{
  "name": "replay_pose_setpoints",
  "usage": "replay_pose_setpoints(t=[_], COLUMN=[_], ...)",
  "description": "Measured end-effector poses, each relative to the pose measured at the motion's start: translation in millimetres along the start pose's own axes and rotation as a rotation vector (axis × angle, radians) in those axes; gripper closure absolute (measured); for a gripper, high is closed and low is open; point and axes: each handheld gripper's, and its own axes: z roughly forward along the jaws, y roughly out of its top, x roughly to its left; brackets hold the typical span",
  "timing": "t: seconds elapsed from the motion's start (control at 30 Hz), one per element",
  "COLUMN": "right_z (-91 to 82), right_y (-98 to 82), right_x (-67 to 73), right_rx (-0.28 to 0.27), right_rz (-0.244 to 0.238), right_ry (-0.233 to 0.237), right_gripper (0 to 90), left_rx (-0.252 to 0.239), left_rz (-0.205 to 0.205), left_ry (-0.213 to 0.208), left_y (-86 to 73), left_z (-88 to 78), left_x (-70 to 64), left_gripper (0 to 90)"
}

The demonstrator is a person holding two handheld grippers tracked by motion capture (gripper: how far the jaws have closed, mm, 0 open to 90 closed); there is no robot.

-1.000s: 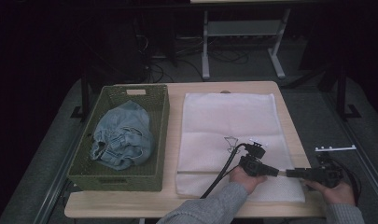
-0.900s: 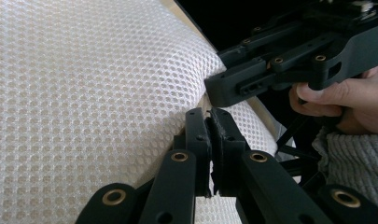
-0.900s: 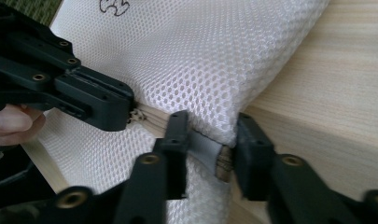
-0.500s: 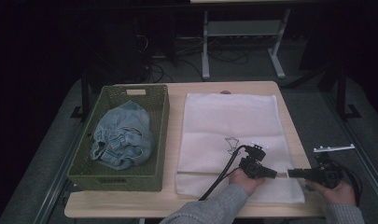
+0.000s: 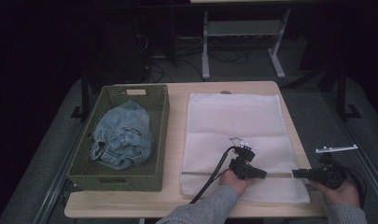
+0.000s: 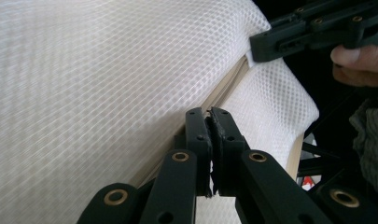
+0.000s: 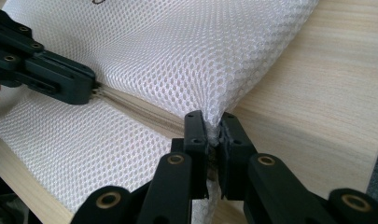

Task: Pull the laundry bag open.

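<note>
We hold a black two-jaw left gripper (image 5: 263,174) over the near part of a white mesh laundry bag (image 5: 238,126) that lies flat on the pale wooden table (image 5: 175,207). Its jaws are pressed together at the beige zipper line (image 6: 224,91) of the bag; in the left gripper view the pads meet right at that seam, and we cannot tell whether the zipper pull is caught between them. Just ahead of this tool, along the same seam, sits the black two-jaw right gripper (image 5: 295,173), near the bag's right edge. Its jaws have just been closing, and in the right gripper view (image 7: 213,135) they pinch a fold of the mesh at the seam's end, with the fabric bunched up between the pads.

Beyond the right gripper's tips the bag's edge runs out onto bare wood, leaving a narrow strip of table before the table's own right edge. Behind both tools the near table edge lies close. Ahead of them the bag stretches flat towards the far side. Well off to the left gripper's left stands a green woven rectangular basket (image 5: 161,135), holding a crumpled light-blue denim garment (image 5: 121,137); a bare strip of wood separates its wall from the bag's left edge.
</note>
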Motion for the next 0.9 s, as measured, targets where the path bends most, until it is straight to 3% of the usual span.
replay_pose_setpoints(t=[0.37, 0.9], right_z=[1.4, 0.9], right_y=[0.8, 1.9], right_x=[1.6, 0.0], right_rx=[0.016, 0.031], right_rz=[-0.012, -0.021], right_ry=[-0.033, -0.076], right_gripper=[82.8, 82.9], left_rx=[-0.002, -0.063], left_rz=[-0.028, -0.072], left_ry=[-0.027, -0.012], left_y=[-9.8, -29.6], left_z=[-28.1, -67.2], left_x=[13.9, 34.2], left_gripper=[87.4, 87.5])
